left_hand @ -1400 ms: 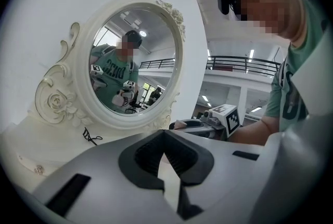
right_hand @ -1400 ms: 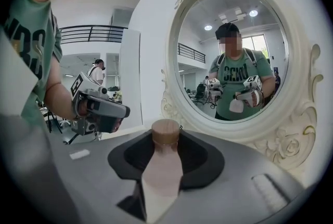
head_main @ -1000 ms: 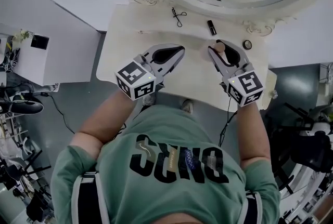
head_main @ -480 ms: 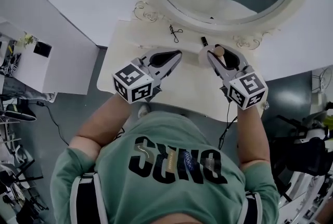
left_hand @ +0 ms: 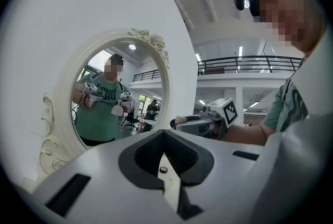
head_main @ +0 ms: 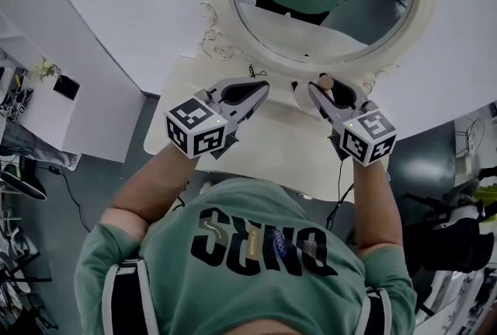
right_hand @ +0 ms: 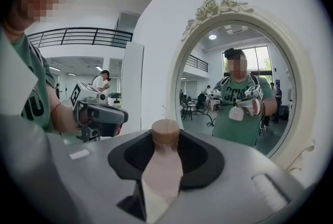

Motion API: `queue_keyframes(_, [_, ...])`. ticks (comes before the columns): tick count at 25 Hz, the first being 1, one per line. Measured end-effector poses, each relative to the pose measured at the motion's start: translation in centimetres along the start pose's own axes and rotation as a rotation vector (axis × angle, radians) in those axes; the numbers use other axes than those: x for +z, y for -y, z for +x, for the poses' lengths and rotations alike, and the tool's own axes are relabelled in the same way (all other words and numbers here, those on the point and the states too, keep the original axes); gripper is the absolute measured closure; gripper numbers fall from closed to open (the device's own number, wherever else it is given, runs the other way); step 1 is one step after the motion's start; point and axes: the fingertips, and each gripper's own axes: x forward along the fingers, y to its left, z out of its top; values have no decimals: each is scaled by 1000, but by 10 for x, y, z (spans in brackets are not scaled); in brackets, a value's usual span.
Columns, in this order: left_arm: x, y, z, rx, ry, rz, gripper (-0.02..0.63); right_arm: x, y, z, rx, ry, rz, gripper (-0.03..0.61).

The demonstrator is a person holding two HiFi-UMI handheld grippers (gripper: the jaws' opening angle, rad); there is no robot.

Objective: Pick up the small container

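The small container (right_hand: 162, 166) is a pale pink bottle with a light brown cap (head_main: 328, 82). My right gripper (right_hand: 165, 137) is shut on it, with the cap sticking out past the jaw tips. In the head view the right gripper (head_main: 320, 86) holds it above the cream table (head_main: 272, 147), close to the mirror. My left gripper (head_main: 264, 85) hovers level with it on the left. Its jaws (left_hand: 164, 132) meet at the tips with nothing between them. The round mirror (head_main: 326, 7) reflects both grippers and the held bottle.
An eyelash curler (head_main: 252, 71) and a small dark tube (head_main: 293, 85) lie on the table by the mirror's ornate cream frame (head_main: 221, 46). A white wall stands behind. Grey floor and white furniture (head_main: 46, 92) lie to the left, and dark equipment to the right.
The head view has tilted up, showing more of the mirror. Both grippers have risen slightly above the table and nearer the mirror. The bottle stays in the right gripper.
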Motion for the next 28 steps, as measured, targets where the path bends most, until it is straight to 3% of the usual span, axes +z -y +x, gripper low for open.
queue_keyframes(28, [131, 28, 12, -65, 41, 162, 612, 171, 16, -26, 54, 135, -46, 434])
